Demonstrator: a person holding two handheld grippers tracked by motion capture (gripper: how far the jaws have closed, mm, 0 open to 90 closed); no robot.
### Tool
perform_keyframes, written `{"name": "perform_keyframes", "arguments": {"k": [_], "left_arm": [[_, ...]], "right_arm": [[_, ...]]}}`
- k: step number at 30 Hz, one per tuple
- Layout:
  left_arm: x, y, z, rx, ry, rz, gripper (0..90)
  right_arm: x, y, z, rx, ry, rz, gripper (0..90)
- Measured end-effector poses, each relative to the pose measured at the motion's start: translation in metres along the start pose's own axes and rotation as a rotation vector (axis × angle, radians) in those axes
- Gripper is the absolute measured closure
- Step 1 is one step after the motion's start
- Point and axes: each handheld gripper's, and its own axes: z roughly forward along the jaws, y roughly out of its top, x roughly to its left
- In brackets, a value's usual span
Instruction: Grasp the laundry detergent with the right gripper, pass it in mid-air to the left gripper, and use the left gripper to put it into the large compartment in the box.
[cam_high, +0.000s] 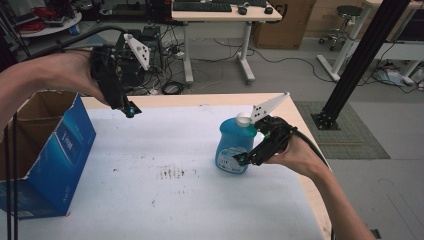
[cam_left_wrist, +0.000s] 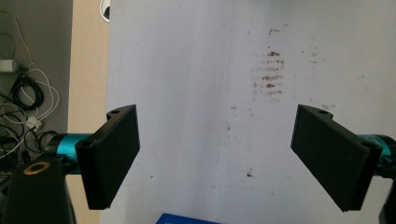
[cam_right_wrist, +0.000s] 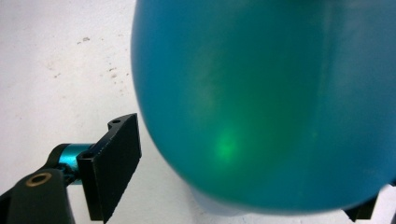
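Observation:
A blue bottle (cam_high: 232, 145) with a white cap (cam_high: 243, 119) stands upright on the white-covered table (cam_high: 150, 210), right of centre. My right gripper (cam_high: 240, 159) reaches it from the right. In the right gripper view the bottle (cam_right_wrist: 261, 93) sits between the jaws of that gripper (cam_right_wrist: 243, 177). They stand wide apart, with a small gap at the left jaw, so it is open. My left gripper (cam_high: 129, 110) hangs above the table's back left, pointing down. Its jaws (cam_left_wrist: 217, 158) are open with nothing between them.
An open cardboard box (cam_high: 65, 145) with blue sides stands at the table's left edge; a corner of it (cam_left_wrist: 187, 218) lies just below the left gripper. Brown stains (cam_high: 172, 172) mark the cover's middle. Desks, cables and a black post stand beyond the table.

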Motion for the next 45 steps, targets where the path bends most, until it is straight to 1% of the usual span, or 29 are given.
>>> {"name": "perform_keyframes", "arguments": {"k": [11, 14, 16, 18, 19, 21, 23, 28, 30, 31, 34, 37, 38, 39, 41, 42, 45], "left_arm": [[0.0, -0.002, -0.001, -0.003, 0.001, -0.005, 15.5], [0.0, -0.003, 0.0, -0.002, 0.001, -0.007, 15.6], [0.0, -0.003, 0.0, 0.0, 0.001, -0.003, 15.5], [0.0, -0.003, 0.001, 0.001, -0.002, -0.006, 15.6], [0.0, -0.003, 0.001, 0.002, -0.001, -0.007, 15.5], [0.0, -0.004, 0.001, 0.001, -0.001, -0.004, 15.6], [0.0, -0.004, 0.001, 0.0, -0.002, -0.009, 15.5], [0.001, -0.006, 0.001, -0.001, -0.001, -0.01, 15.5], [0.001, -0.006, 0.001, -0.002, 0.0, -0.009, 15.6], [0.001, -0.007, 0.001, -0.005, 0.0, -0.01, 15.6], [0.001, -0.007, 0.002, -0.004, -0.001, -0.014, 15.6], [0.001, -0.008, 0.002, -0.001, 0.0, -0.009, 15.6], [0.0, -0.008, 0.002, 0.0, 0.001, -0.014, 15.6], [0.0, -0.008, 0.002, -0.003, 0.002, -0.015, 15.6], [0.0, -0.008, 0.001, -0.003, 0.004, -0.007, 15.6], [0.0, -0.008, 0.001, -0.003, 0.005, -0.007, 15.6], [0.0, -0.008, 0.001, -0.003, 0.007, -0.006, 15.6]], "right_arm": [[-0.001, -0.005, 0.001, -0.031, -0.012, 0.012, 12.6], [-0.001, -0.007, 0.002, -0.046, -0.009, 0.024, 12.6], [-0.002, -0.008, 0.003, -0.046, -0.015, 0.021, 12.6], [-0.003, -0.009, 0.005, -0.05, -0.017, 0.03, 12.6], [-0.003, -0.01, 0.005, -0.052, -0.013, 0.035, 12.6], [-0.004, -0.012, 0.007, -0.072, 0.0, 0.04, 12.6], [-0.004, -0.013, 0.007, -0.085, 0.005, 0.041, 12.7], [-0.004, -0.013, 0.009, -0.103, 0.01, 0.031, 13.1], [-0.004, -0.012, 0.009, -0.106, 0.012, 0.019, 15.1], [-0.004, -0.012, 0.009, -0.106, 0.016, 0.02, 15.2], [-0.004, -0.012, 0.008, -0.117, 0.006, 0.022, 15.6], [-0.005, -0.013, 0.008, -0.124, 0.011, 0.022, 20.1], [-0.005, -0.013, 0.008, -0.122, 0.003, 0.026, 20.1], [-0.006, -0.013, 0.008, -0.126, 0.01, 0.034, 20.1], [-0.006, -0.014, 0.008, -0.128, 0.007, 0.03, 20.3], [-0.006, -0.014, 0.008, -0.136, 0.02, 0.033, 23.7], [-0.006, -0.013, 0.008, -0.143, 0.02, 0.027, 24.5]]}}
